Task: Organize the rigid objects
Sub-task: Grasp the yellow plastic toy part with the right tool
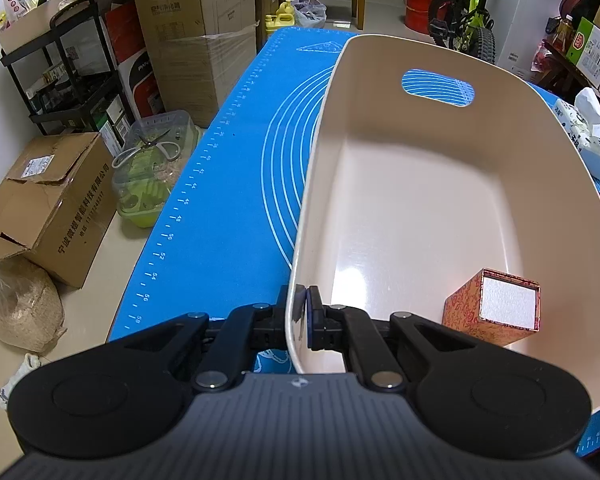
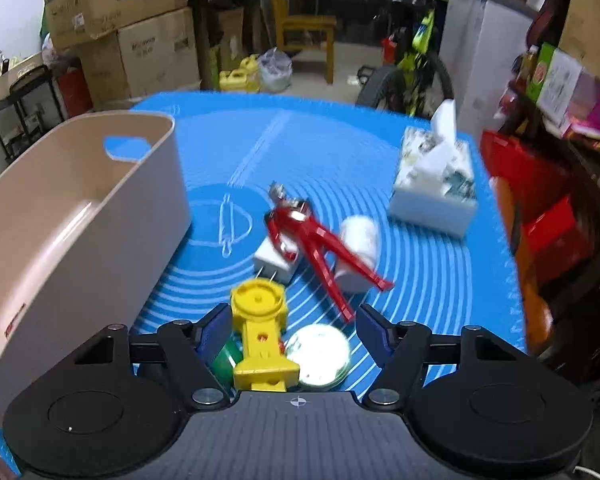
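Note:
My left gripper (image 1: 305,300) is shut on the near rim of a cream plastic bin (image 1: 400,208), one finger inside and one outside. An orange patterned box (image 1: 492,306) lies in the bin's near right corner. In the right wrist view the bin (image 2: 72,216) stands at the left on the blue mat (image 2: 340,152). My right gripper (image 2: 290,326) is open over a yellow plastic toy (image 2: 260,332), which lies between its fingers. Beside the toy are a green ball (image 2: 225,356) and a round tin (image 2: 320,354). Beyond lie a red figure (image 2: 312,240), a white charger (image 2: 274,260) and a white cup (image 2: 358,252).
A tissue box (image 2: 436,180) stands at the mat's far right; it also shows in the left wrist view (image 1: 584,132). Cardboard boxes (image 1: 52,200), a black rack (image 1: 60,72) and a clear container (image 1: 152,168) stand on the floor left of the table. A bicycle (image 2: 412,60) is beyond the table.

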`<state>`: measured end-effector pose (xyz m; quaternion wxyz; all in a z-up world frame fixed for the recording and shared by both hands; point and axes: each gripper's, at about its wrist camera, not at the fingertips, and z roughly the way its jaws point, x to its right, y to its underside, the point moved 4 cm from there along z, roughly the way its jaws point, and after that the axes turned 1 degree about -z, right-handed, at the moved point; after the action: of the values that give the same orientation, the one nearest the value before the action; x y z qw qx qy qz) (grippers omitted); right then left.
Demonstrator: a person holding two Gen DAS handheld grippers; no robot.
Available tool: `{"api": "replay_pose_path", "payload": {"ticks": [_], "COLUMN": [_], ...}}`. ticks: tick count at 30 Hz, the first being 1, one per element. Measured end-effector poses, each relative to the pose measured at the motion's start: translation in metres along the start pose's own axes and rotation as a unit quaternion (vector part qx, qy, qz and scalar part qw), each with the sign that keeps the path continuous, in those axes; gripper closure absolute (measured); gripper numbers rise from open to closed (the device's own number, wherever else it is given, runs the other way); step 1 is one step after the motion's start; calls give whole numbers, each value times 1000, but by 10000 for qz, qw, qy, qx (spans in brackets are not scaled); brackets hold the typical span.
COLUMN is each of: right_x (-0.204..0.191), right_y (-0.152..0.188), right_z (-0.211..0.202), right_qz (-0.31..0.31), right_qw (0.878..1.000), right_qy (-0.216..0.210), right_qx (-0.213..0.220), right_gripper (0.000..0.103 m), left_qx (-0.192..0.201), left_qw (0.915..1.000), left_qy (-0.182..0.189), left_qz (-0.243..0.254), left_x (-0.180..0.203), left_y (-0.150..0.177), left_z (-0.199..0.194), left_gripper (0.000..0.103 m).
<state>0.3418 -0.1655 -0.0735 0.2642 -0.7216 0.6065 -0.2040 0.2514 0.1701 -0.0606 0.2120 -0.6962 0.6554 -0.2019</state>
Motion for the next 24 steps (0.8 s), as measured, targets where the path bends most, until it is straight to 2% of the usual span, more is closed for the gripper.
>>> {"api": "replay_pose_path", "payload": {"ticks": [8, 18, 21, 23, 24], "right_x": [-14, -20, -22, -25, -26], "right_y": [3, -1, 0, 0, 0], "right_z": [25, 53, 60, 63, 63], "right_qz": [-145, -41, 5, 18, -4], "right_qw": [9997, 9998, 9996, 9996, 9996], "right_qy": [-77, -6, -78, -92, -69], "right_qx": [-170, -196, -257, -270, -268], "right_gripper": [36, 39, 46, 55, 55], "left_qx": [0, -3, -2, -3, -3], "left_qw": [10000, 10000, 10000, 10000, 10000], "left_qy": [-23, -26, -26, -25, -24], "left_qz": [16, 19, 15, 14, 15], "left_x": [1, 1, 1, 1, 1], "left_y": [0, 1, 1, 1, 1], "left_z": [0, 0, 0, 0, 0], "left_gripper": [94, 94, 94, 94, 94]}}
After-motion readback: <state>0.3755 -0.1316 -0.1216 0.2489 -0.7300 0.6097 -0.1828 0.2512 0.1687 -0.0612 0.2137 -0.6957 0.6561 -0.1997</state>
